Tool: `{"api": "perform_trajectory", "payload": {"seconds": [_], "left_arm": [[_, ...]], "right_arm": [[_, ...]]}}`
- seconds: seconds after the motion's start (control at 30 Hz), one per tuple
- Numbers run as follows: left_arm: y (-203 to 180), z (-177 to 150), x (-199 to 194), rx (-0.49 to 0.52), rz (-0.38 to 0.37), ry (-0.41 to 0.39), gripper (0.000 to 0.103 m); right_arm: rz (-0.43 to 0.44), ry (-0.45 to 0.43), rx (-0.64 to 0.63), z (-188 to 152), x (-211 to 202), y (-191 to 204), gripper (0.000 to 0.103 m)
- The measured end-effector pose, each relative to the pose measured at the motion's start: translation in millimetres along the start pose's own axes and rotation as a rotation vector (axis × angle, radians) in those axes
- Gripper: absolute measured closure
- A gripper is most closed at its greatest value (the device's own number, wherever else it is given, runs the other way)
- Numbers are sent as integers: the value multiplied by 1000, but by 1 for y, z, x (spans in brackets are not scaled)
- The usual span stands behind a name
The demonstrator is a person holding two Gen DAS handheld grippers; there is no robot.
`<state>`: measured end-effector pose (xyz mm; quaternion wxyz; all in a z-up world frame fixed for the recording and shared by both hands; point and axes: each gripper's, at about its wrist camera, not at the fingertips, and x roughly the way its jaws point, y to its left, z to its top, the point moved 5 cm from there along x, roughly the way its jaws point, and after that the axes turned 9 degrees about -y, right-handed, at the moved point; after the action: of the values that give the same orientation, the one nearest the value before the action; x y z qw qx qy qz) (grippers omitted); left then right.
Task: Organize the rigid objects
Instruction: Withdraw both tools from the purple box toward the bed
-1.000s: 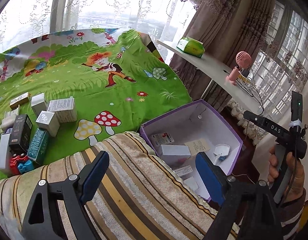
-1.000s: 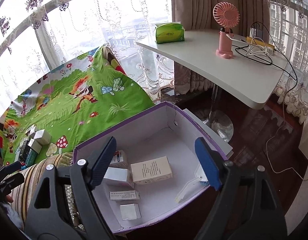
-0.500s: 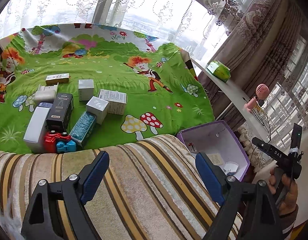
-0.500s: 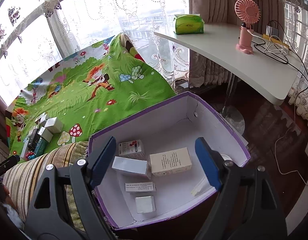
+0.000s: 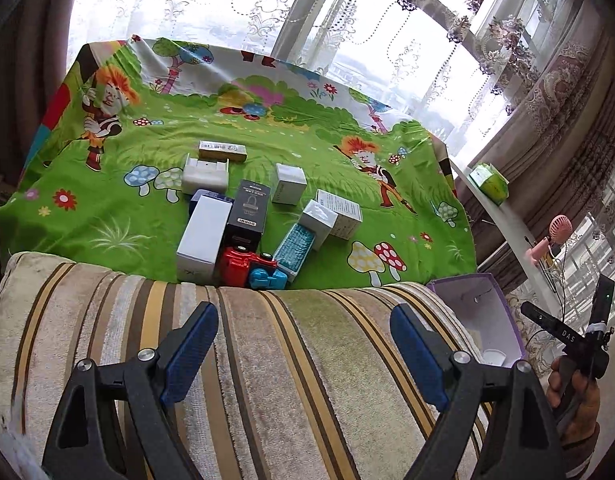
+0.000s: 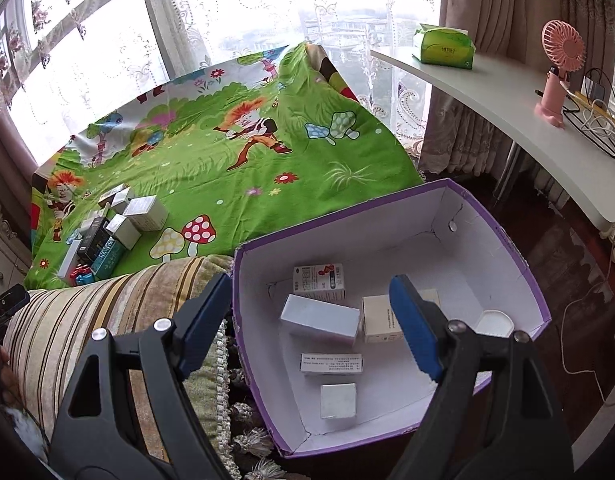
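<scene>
Green sheet [image 5: 243,128] spreads wide, striped cushion [image 5: 267,360] in front of it. Purple box [image 6: 503,248] sits beside the cushion with small boxes [image 6: 319,320] inside. More cartons [image 5: 247,212] cluster on the sheet near a toy truck [image 5: 247,268]. Left gripper [image 5: 303,356] over the cushion, jaws apart, empty. Right gripper [image 6: 311,320] over the box, jaws apart, empty.
</scene>
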<state>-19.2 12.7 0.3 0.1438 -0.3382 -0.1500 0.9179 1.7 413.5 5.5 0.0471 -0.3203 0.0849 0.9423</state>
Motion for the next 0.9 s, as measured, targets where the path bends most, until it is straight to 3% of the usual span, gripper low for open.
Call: {"api": "perform_trajectory", "payload": {"seconds": [0.43, 0.9], "left_arm": [[47, 4, 16, -48, 106, 77, 38], [58, 29, 67, 41, 180, 168, 44]], "right_arm": [[151, 77, -176, -22, 28, 100, 20], [220, 120, -315, -22, 52, 166, 20]]}}
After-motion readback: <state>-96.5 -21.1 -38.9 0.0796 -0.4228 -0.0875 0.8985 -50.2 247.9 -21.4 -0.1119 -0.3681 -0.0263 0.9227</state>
